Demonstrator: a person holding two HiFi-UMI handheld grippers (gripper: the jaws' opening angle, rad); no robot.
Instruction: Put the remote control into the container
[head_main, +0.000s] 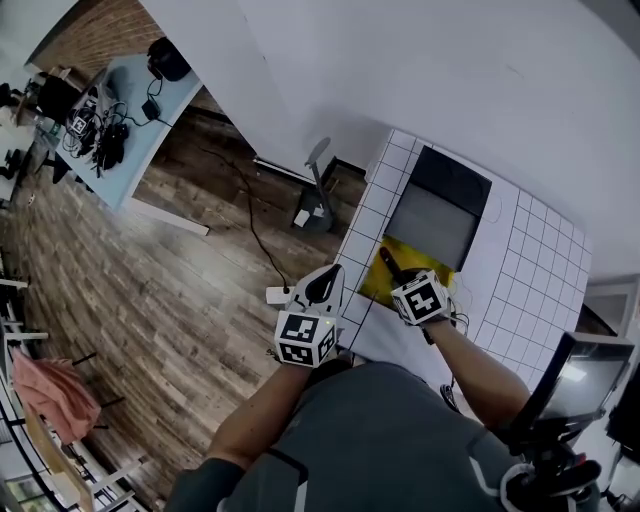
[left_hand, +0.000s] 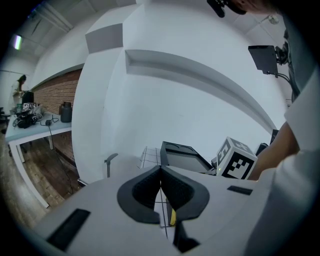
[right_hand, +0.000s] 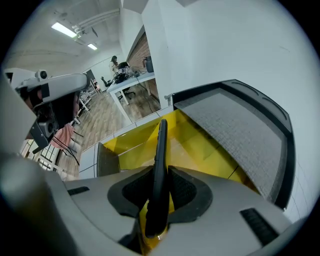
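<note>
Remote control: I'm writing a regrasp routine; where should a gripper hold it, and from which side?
Near one end, across its thickness, approaching along its length, as the right gripper does: the remote control is long and slim, so its free end points at the yellow container.

I see the slim black remote control edge-on at lower centre, pinched by the right gripper. Its far end points into the open yellow container, which fills mid-frame.
</note>
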